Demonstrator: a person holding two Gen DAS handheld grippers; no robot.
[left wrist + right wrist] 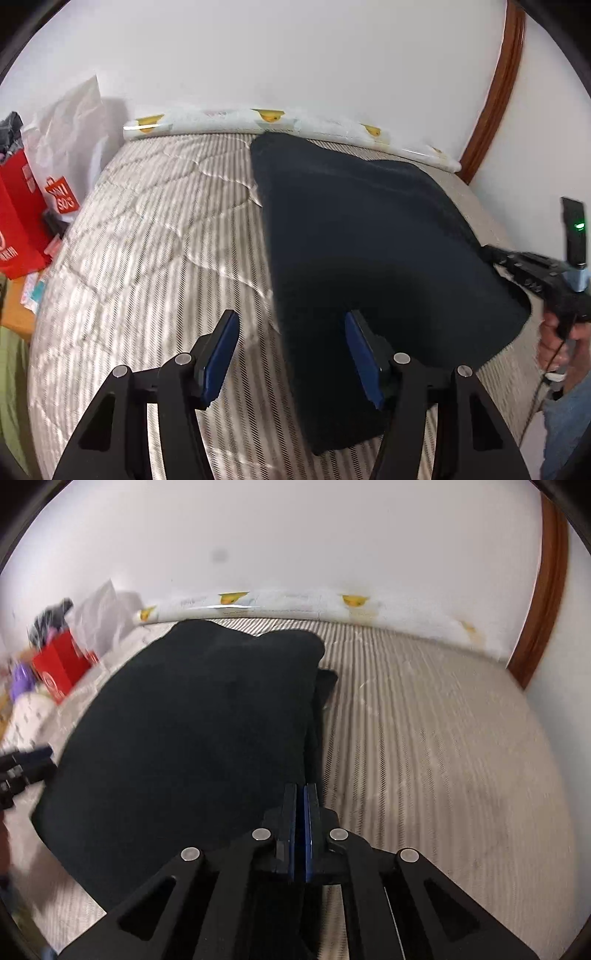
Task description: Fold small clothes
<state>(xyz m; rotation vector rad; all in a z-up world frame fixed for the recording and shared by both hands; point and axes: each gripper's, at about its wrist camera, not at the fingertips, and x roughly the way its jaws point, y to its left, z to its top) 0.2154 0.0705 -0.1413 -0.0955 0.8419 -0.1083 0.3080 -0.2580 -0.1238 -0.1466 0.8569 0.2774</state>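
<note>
A black garment point(373, 258) lies on the striped mattress point(155, 236); its right part is lifted. My left gripper point(291, 325) is open and empty, straddling the garment's left edge near its front corner. My right gripper point(300, 794) is shut on the garment's point(192, 731) right edge; the cloth runs up from between its blue pads. The right gripper also shows in the left wrist view point(491, 254) at the garment's right side, held by a hand. The left gripper point(33, 760) shows blurred at the left edge of the right wrist view.
A rolled white mat with yellow prints point(280, 120) lies along the mattress's far edge against the white wall. A red bag point(18, 229) and a white bag point(74, 147) stand left of the bed. A brown door frame point(495, 96) stands at the right.
</note>
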